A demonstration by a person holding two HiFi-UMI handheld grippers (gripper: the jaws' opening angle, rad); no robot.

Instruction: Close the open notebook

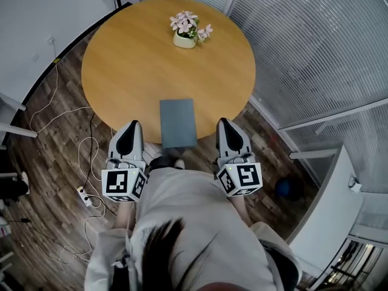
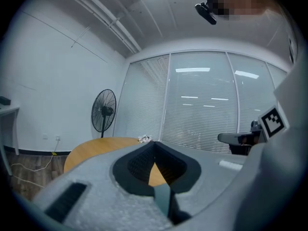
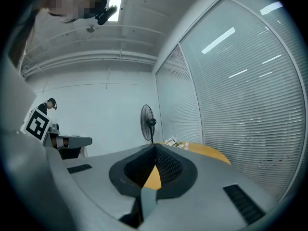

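A grey notebook (image 1: 178,122) lies shut and flat at the near edge of the round wooden table (image 1: 133,59), its near end reaching the rim. My left gripper (image 1: 129,127) hovers just left of it and my right gripper (image 1: 223,122) just right of it. Both are close to my body and point toward the table. In the left gripper view the left gripper (image 2: 154,143) has its jaws together with nothing between them. The right gripper (image 3: 155,146) is likewise shut and empty. The jaws hide the notebook in both gripper views.
A pot of pink flowers (image 1: 189,30) stands at the table's far side. A floor fan (image 2: 104,110) is beyond the table. Cables and a power strip (image 1: 85,196) lie on the wooden floor at left. A glass wall with blinds (image 1: 315,47) runs along the right.
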